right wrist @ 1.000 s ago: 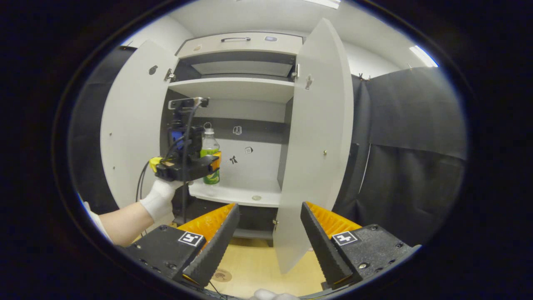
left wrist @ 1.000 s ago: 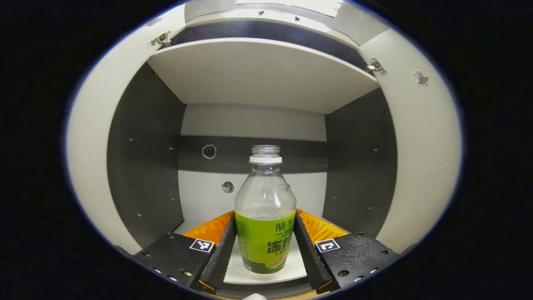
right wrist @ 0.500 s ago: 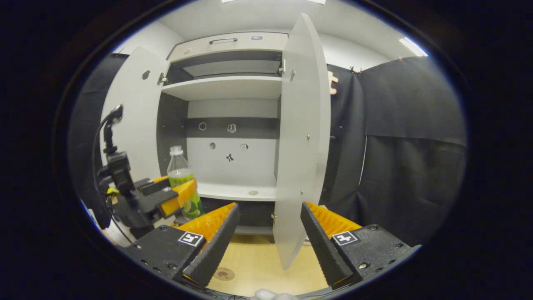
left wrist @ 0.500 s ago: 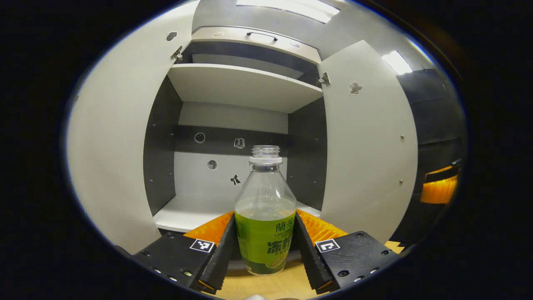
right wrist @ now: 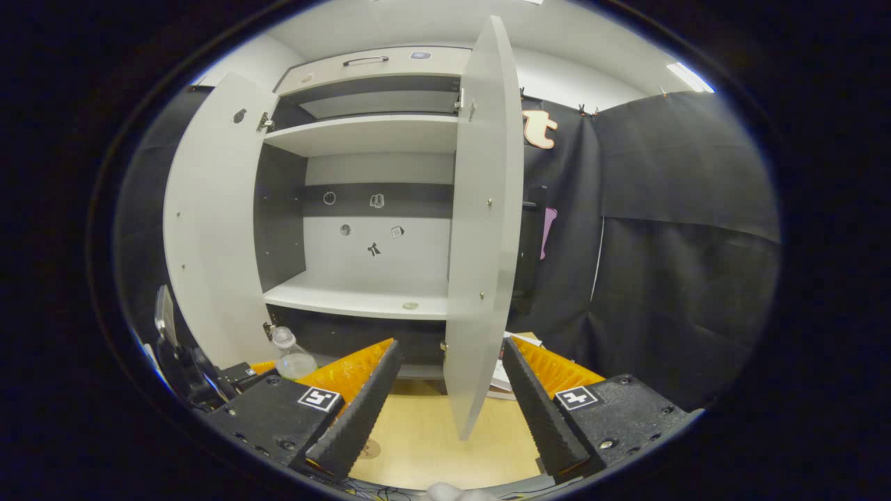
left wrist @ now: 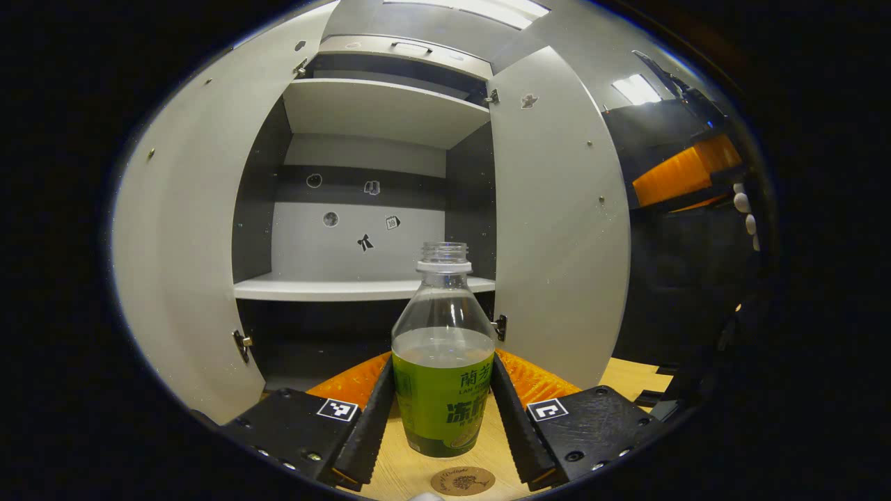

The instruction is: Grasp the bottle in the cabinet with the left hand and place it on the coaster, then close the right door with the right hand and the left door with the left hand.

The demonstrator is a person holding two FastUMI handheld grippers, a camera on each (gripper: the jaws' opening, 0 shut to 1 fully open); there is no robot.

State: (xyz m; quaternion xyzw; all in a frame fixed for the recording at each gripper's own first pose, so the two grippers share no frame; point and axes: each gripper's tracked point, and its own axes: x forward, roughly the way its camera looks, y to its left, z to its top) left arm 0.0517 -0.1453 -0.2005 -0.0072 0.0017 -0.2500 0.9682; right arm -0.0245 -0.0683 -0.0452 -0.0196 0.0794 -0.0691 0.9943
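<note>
Holding the bottle [left wrist: 443, 362] tight, the left gripper [left wrist: 443, 410] is pinching it with one finger pressing on each side of the green label; the bottle is hanging just above the wooden table [left wrist: 418, 473], out in front of the cabinet [left wrist: 369, 111], and the little round coaster [left wrist: 462, 481] is lying on the table just near of it and a bit lower in the left gripper view; I think the bottle is not sitting on the coaster yet.

What could be going wrong from here: the bottle has no cap, and some drink is sitting inside, so tipping it could be spilling the drink; setting it down too far back could be missing the coaster; letting go too high could be making it wobble and fall.

The bottle is clear on top with a white ring at the neck; it is standing upright in the fingers.

The right gripper [right wrist: 449, 410] is waiting with its fingers wide apart and holding nothing; the right door [right wrist: 484, 229] is standing open, edge-on, just past it; the left door [right wrist: 209, 223] is swung open too.
</note>
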